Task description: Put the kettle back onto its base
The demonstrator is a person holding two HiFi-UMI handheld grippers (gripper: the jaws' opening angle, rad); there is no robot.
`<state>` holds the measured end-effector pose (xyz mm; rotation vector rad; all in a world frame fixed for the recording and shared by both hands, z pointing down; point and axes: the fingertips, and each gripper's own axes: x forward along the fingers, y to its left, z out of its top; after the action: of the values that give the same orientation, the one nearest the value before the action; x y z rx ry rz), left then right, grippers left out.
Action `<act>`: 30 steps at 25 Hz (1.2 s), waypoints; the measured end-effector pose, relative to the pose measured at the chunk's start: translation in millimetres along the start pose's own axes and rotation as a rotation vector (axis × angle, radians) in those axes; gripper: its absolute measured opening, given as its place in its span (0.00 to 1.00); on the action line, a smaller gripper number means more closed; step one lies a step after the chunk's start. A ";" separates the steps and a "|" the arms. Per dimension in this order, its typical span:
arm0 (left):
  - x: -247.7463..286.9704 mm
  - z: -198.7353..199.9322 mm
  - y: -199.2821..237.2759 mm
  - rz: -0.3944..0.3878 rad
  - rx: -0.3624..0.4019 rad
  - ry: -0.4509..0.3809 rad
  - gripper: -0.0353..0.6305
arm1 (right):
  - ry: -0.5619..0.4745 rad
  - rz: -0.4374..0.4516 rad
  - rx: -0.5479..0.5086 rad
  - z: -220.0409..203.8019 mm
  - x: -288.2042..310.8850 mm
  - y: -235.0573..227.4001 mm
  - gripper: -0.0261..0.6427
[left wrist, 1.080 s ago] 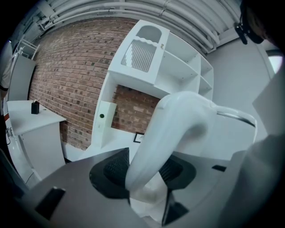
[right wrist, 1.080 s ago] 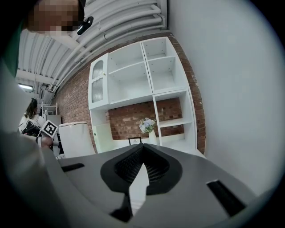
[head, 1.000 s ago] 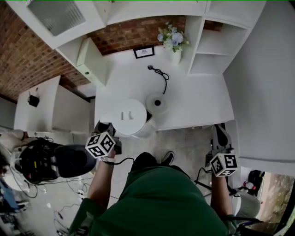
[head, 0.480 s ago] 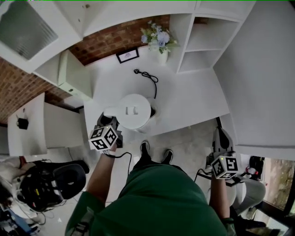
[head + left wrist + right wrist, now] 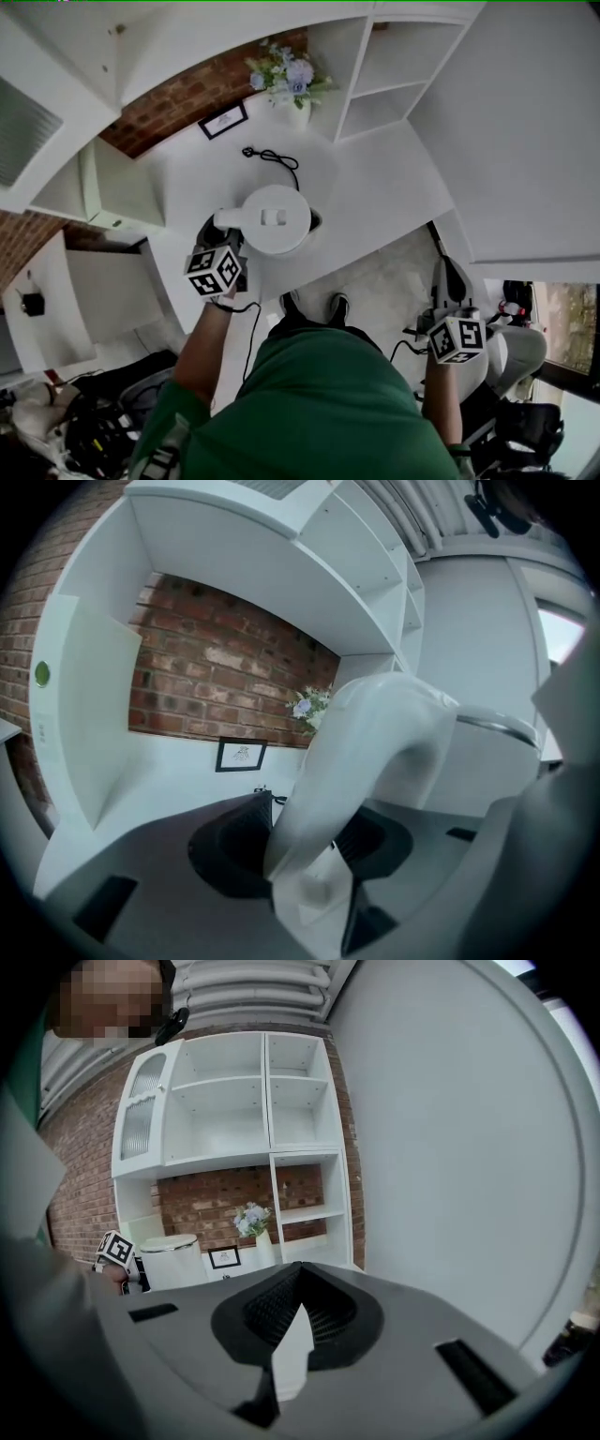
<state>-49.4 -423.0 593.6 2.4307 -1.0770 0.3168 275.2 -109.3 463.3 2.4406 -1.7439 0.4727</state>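
Left gripper [image 5: 305, 847]: closed on the curved handle of the white plastic kettle [image 5: 275, 218]; the handle stands upright between the pads.
Right gripper [image 5: 291, 1354]: jaws together, nothing in them; it hangs low at the person's side, well apart from the white counter [image 5: 375, 187].
Kettle: body just ahead of the left gripper, above the counter.
Round base [image 5: 315, 221]: only a dark sliver shows, directly under the kettle; whether it is seated, I cannot tell.
Coming move: probably straight down, by the left gripper alone.
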 end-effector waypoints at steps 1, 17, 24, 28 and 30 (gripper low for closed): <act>8.4 -0.6 0.1 -0.015 0.003 0.017 0.35 | 0.009 -0.020 0.004 0.2 0.3 1.1 0.06; 65.5 -1.4 -12.9 -0.125 0.061 0.041 0.35 | 0.036 -0.134 0.021 -6.3 -7.3 12.1 0.06; 59.3 -4.0 -14.9 -0.142 0.077 0.035 0.35 | 0.033 -0.118 0.027 -5.3 -1.9 15.5 0.06; 51.8 -12.6 -12.0 -0.117 0.087 0.047 0.35 | 0.032 -0.094 0.027 -4.8 2.4 18.7 0.06; 48.3 -15.8 -11.0 -0.105 0.090 0.039 0.35 | 0.033 -0.084 0.027 -5.9 4.1 18.9 0.06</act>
<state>-9.4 -439.6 622.3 2.5388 -0.9334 0.3846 257.6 -117.8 468.4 2.4980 -1.6250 0.5277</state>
